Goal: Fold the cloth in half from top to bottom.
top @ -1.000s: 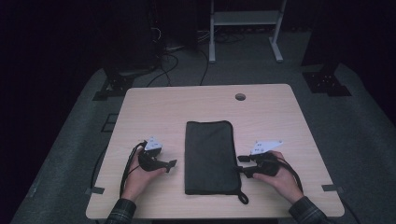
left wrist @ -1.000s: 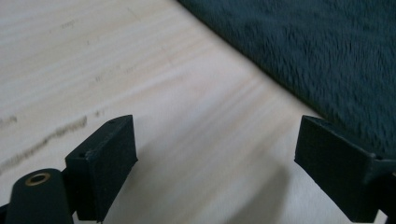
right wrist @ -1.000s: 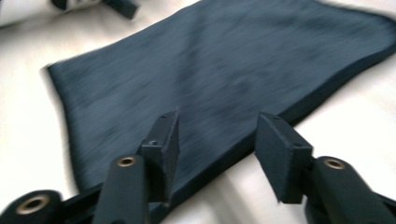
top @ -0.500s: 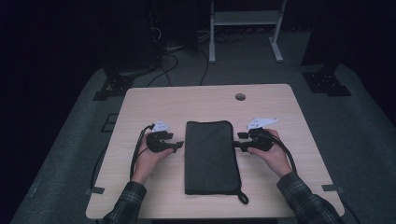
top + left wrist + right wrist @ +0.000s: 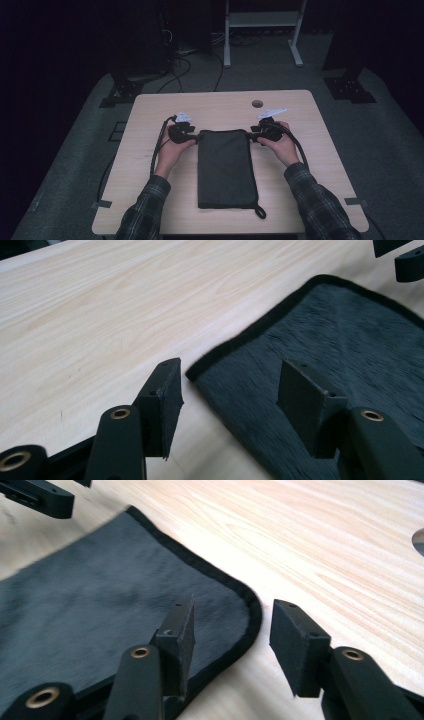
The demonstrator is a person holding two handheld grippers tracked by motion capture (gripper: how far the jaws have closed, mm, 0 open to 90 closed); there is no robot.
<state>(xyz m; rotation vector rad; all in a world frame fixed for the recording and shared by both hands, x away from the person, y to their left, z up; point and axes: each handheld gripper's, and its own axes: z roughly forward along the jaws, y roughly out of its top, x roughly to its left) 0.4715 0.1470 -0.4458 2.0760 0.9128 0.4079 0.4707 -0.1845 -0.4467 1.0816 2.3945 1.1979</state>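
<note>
- Dark fleece-like cloth [image 5: 224,167] lay flat along the middle of the tabletop [image 5: 150,107], folded to a long rectangle, a small loop at its near right corner.
- Left gripper [image 5: 192,136] stood at the far left corner of the cloth; jaws parted, lately closing, straddling the bound corner edge [image 5: 200,371], pads not yet pressing.
- Right gripper [image 5: 254,135] stood at the far right corner [image 5: 250,605]; jaws likewise parted, closing a little, one pad over the cloth, the other over bare wood, nothing gripped.
- Step judged: pinching both far corners.
- To do well: lower jaw tips to the wood, slip one pad under the hem, catch every layer, close both together, then lift evenly to avoid skewing.
</note>
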